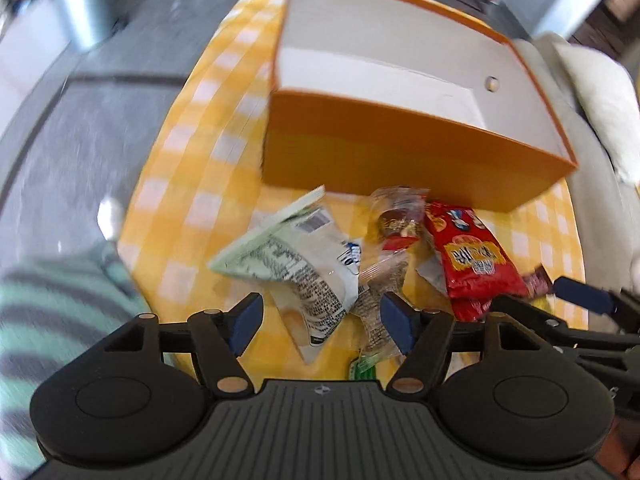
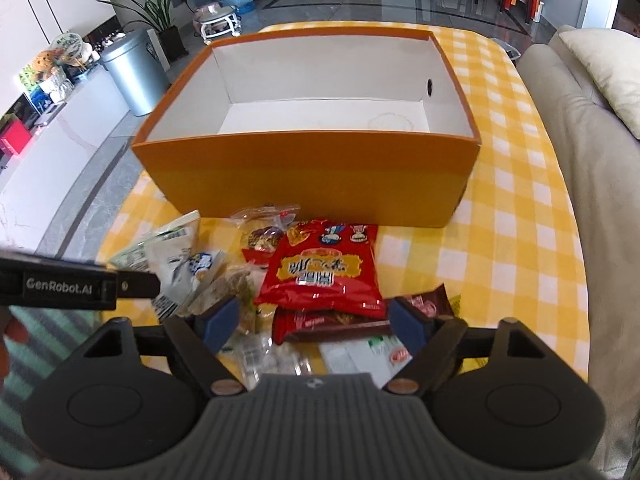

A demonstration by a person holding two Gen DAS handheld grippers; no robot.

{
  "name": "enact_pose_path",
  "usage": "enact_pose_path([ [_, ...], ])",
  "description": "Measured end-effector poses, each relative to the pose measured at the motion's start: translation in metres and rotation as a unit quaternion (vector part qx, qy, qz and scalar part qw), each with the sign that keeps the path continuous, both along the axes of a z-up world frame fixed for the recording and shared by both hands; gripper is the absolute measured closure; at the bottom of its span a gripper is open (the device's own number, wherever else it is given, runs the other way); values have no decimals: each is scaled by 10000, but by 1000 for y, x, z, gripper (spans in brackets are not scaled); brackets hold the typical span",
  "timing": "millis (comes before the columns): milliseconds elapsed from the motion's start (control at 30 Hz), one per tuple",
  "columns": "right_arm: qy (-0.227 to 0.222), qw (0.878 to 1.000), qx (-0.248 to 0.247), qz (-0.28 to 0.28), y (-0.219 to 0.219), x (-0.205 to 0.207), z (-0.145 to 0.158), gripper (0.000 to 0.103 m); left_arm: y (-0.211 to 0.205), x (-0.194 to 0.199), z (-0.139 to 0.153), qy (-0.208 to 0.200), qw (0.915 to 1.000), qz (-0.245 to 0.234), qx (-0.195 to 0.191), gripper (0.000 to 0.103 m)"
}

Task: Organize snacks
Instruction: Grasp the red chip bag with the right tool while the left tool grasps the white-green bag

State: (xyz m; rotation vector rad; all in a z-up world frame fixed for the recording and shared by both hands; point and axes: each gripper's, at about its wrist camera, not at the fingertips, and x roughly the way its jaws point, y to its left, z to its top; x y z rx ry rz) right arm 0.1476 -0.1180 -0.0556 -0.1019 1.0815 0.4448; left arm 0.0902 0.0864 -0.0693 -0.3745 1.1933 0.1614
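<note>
An orange box (image 2: 304, 172) with a white, empty inside stands open on the yellow checked tablecloth (image 2: 520, 240). In front of it lies a heap of snack packets: a red bag (image 2: 324, 276) on a darker red one (image 2: 332, 322), a white and green packet (image 1: 296, 264), a clear-wrapped snack (image 1: 396, 220) and a brown wrapper (image 2: 428, 304). My left gripper (image 1: 320, 324) hangs open over the white and green packet. My right gripper (image 2: 314, 326) is open too, its pads either side of the red bags' near end without pressing them.
A pale sofa (image 2: 592, 184) with a cushion (image 2: 604, 68) runs along the table's right side. A metal bin (image 2: 134, 76) stands on the grey floor at the left. A teal striped cloth (image 1: 48, 312) shows at the near left. The orange box (image 1: 400, 160) blocks the far side.
</note>
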Motion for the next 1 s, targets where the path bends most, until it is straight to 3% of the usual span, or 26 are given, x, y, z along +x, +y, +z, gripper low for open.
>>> enact_pose_path([
  [167, 185, 9998, -67, -26, 10, 15, -19, 16, 3, 6, -18, 183, 9992, 360, -17, 24],
  [367, 489, 9987, -128, -105, 17, 29, -39, 12, 4, 15, -36, 415, 9981, 457, -58, 24],
  [667, 518, 9981, -301, -152, 28, 46, -52, 8, 6, 28, -49, 501, 9972, 547, -35, 21],
  [933, 736, 9968, -245, -167, 28, 55, -63, 9, 3, 38, -58, 572, 9972, 469, 109, 23],
  [1000, 785, 9966, -172, -155, 28, 55, -64, 17, 2, 39, -59, 566, 9975, 409, 135, 28],
])
